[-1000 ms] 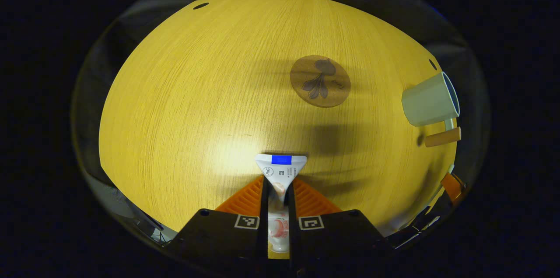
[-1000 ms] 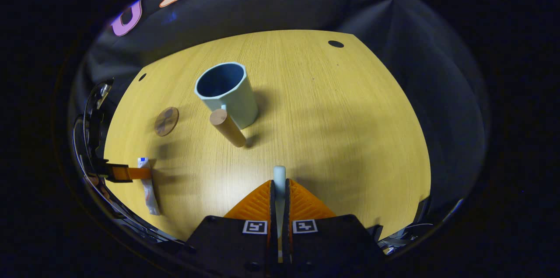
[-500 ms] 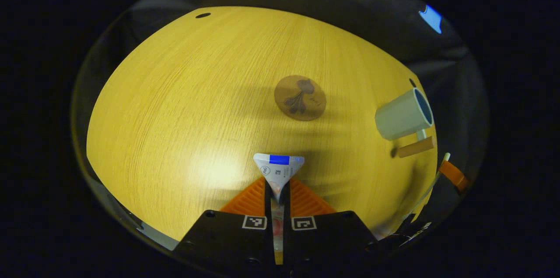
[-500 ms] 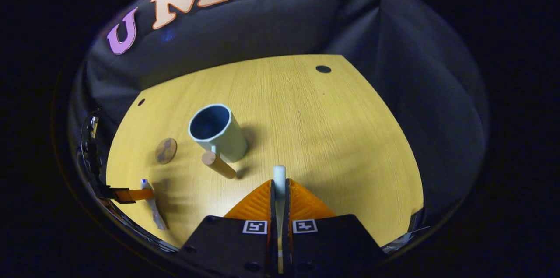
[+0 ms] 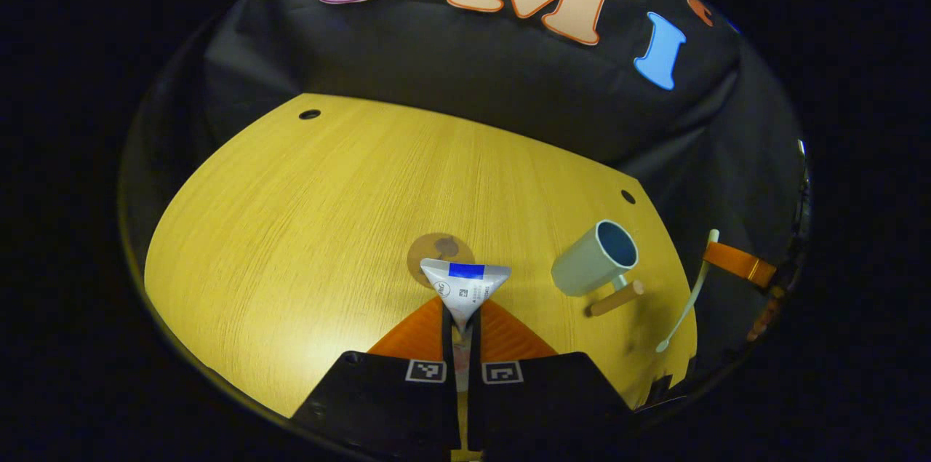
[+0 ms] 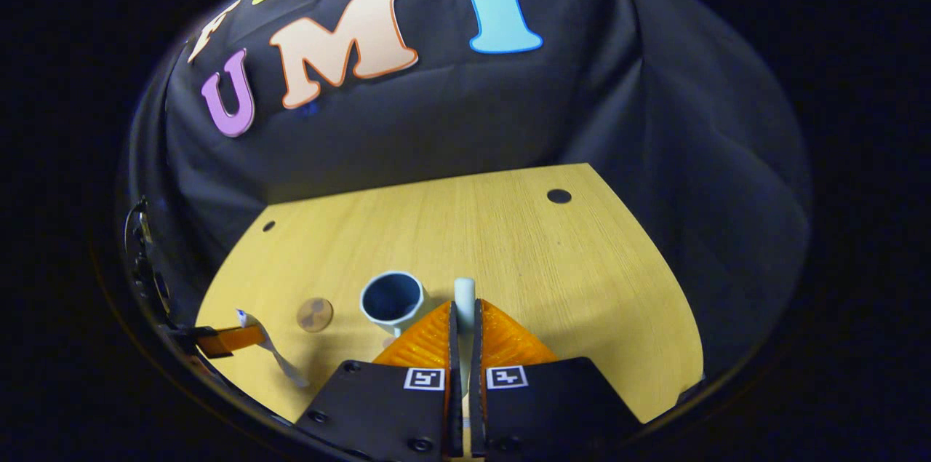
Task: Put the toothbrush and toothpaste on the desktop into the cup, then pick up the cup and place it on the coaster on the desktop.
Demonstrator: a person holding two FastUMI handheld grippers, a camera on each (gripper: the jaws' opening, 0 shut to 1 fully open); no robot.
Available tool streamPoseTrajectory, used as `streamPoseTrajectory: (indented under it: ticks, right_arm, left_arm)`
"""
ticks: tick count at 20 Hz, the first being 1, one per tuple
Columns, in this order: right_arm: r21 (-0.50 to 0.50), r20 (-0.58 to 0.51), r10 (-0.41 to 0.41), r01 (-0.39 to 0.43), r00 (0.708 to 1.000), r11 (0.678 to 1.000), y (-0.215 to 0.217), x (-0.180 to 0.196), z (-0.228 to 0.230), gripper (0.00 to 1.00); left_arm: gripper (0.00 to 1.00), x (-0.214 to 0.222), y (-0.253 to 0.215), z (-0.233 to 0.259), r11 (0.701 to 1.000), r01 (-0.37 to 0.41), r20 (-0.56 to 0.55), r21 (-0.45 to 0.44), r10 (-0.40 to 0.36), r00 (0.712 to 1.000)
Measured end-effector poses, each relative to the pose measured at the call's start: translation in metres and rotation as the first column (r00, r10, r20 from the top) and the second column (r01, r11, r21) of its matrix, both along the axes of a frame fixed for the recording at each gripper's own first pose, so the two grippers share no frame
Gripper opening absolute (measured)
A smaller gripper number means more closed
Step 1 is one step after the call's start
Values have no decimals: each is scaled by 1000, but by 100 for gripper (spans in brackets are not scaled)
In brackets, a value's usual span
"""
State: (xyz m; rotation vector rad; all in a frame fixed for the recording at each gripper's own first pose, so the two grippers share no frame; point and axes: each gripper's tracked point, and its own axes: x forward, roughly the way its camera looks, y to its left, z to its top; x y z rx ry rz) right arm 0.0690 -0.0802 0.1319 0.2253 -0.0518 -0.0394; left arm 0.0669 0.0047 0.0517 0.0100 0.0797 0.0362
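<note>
My left gripper [image 5: 463, 316] is shut on the white toothpaste tube [image 5: 465, 286], whose flat crimped end sticks out ahead of the fingers, high above the wooden desktop [image 5: 305, 229]. My right gripper [image 6: 464, 311] is shut on the white toothbrush [image 6: 464, 296], held above the desk. In the left gripper view the toothbrush [image 5: 691, 295] hangs at the far right from the right gripper [image 5: 716, 252]. The pale blue cup [image 5: 595, 268] with a wooden handle [image 5: 617, 298] stands upright. The round wooden coaster [image 5: 429, 251] lies left of it. In the right gripper view the cup [image 6: 393, 298] stands just left of the fingers, the coaster [image 6: 315, 315] farther left.
The black cloth wall [image 6: 436, 127] rises behind the desk. Small dark holes [image 6: 558, 196] mark the desktop near its far corners. In the right gripper view the left gripper [image 6: 254, 336] holds the toothpaste tube [image 6: 273, 351] at the lower left.
Both grippers have risen and tilted up with their loads, so the desk, cup and coaster look smaller and lower and the wall now shows. The cup and coaster have not moved.
</note>
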Motion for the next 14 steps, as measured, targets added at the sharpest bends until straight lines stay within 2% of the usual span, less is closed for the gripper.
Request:
streamPoseTrajectory:
  ticks: [3,7,10,12,14]
  right_arm:
    - [10,87,-4,3,996,1000,-3,1,32,7]
    - [39,183,57,-65,981,997,7,8,70,6]
    - [44,310,121,-141,943,989,25,13,105,6]
    - [21,367,156,-176,917,984,36,21,117,6]
    - [-25,400,169,-174,901,985,43,35,120,6]
  left_arm:
    - [4,2,-16,33,999,19,127,49,-25,992]
    - [2,5,-50,59,993,70,220,90,-88,972]
    - [2,1,-80,93,988,122,361,92,-148,921]
    - [2,-3,-92,100,985,135,408,108,-168,898]
    - [2,-4,-105,110,981,155,441,119,-192,877]
